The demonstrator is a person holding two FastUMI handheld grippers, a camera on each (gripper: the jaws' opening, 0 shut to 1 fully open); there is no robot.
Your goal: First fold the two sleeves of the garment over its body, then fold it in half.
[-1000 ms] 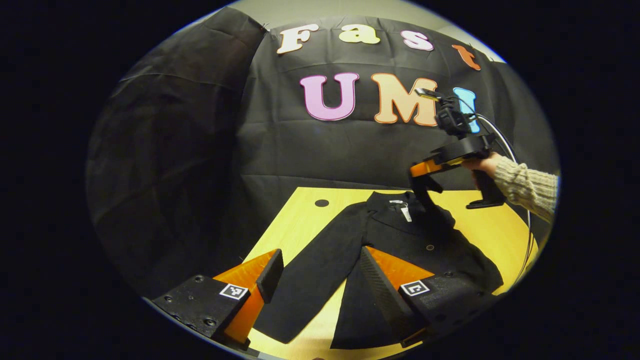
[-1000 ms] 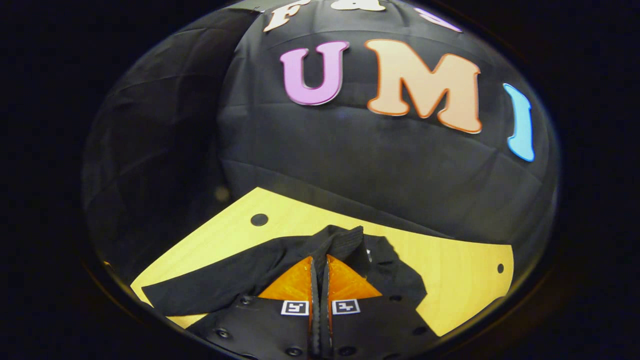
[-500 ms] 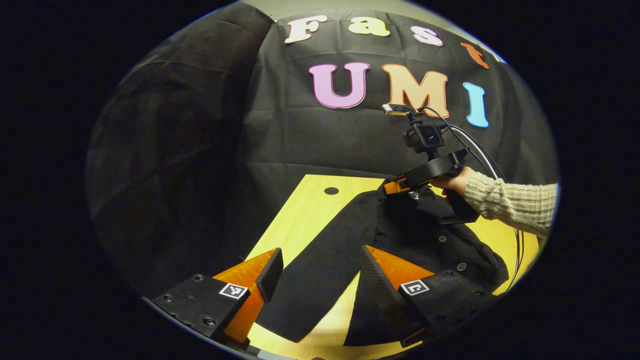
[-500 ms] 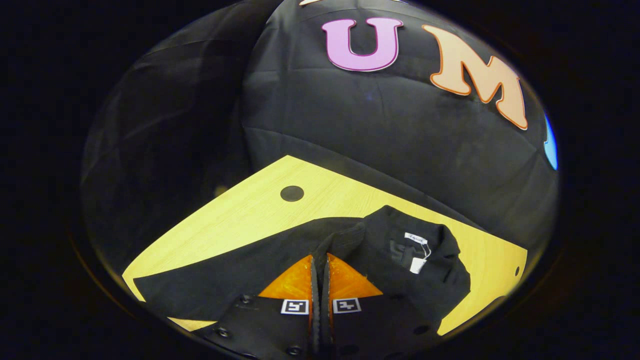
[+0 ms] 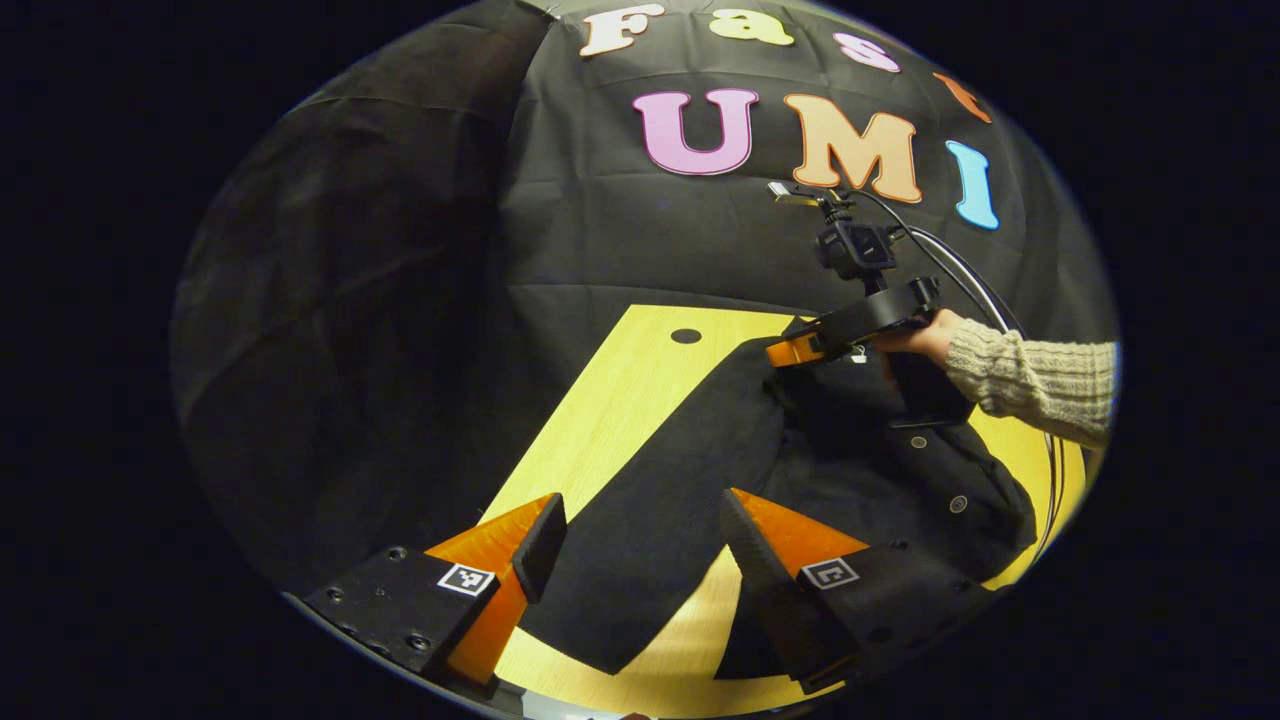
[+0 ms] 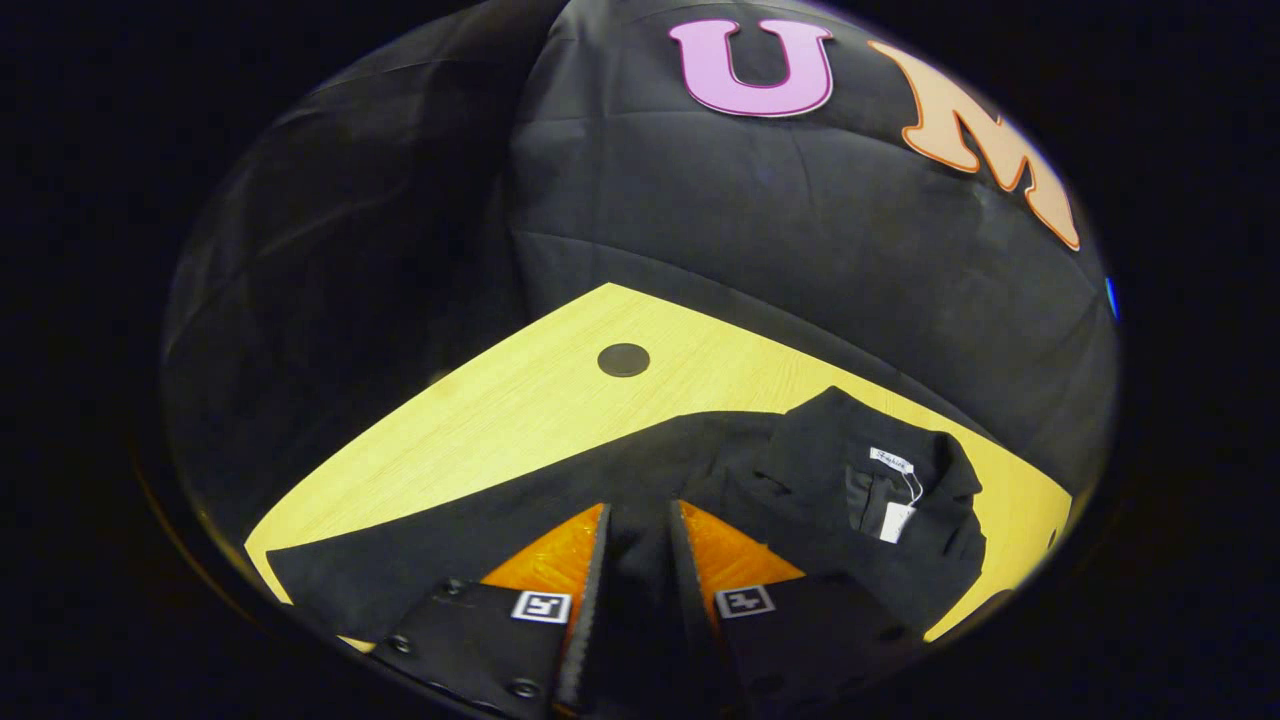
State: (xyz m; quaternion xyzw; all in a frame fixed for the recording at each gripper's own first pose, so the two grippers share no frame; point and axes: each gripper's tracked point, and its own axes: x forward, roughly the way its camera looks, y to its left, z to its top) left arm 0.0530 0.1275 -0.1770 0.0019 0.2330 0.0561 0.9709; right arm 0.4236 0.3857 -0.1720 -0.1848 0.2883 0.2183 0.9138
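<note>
The left gripper (image 5: 640,545) hangs spread over the left sleeve (image 5: 650,500), which runs lengthwise ahead toward the collar (image 6: 880,480); the right gripper (image 6: 637,560), parted, is farther off.

In the left gripper view, the garment (image 5: 700,470) is lying on the surface (image 5: 600,420) across the lower centre and right of the frame, one sleeve (image 5: 640,560) reaching toward the bottom between the left gripper (image 5: 640,560) fingers. The right gripper (image 5: 790,352) is being held at the garment's far end, right of centre, by a hand (image 5: 920,338). In the right gripper view, the collar (image 6: 880,480) is lying at lower right, with a round hole (image 6: 623,359) in the surface behind it, toward the centre.
</note>
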